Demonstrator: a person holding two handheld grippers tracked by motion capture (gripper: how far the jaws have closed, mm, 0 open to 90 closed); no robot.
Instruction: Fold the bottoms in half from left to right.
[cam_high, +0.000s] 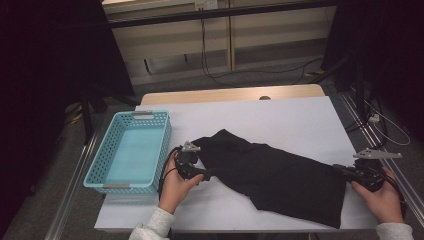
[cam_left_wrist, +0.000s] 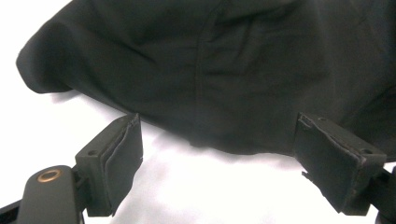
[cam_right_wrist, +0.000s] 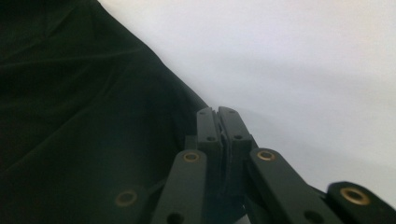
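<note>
Black garment (cam_high: 272, 172) lies spread across the white table cover (cam_high: 280, 117), slanting from mid-left down to the near right corner; a turquoise perforated basket (cam_high: 131, 150) stands empty at the left, just beside the left hand. Step in hand, as I read it: taking hold of the cloth at both ends, ahead of folding or lifting it, perhaps toward the basket. Right gripper (cam_high: 345, 171) sits at the garment's right edge; in the right gripper view its jaws are pressed together right at the cloth's border (cam_right_wrist: 116, 154), and whether a bit of hem is pinched between the pads I cannot tell. Left gripper (cam_high: 204, 173) rests at the garment's left end with jaws spread wide; in the left gripper view the two pads (cam_left_wrist: 119, 158) flank the near edge of the fabric (cam_left_wrist: 224, 70) with nothing squeezed between them. Next move likely calls for the left jaws to push forward over that edge and close on it, then both hands to lift or fold together. The cloth looks soft and matte, a seam running down it, loosely rumpled, rounded bulge at the far left end, straight hem at the near right. Limp stuff; a shallow bite may slip.
</note>
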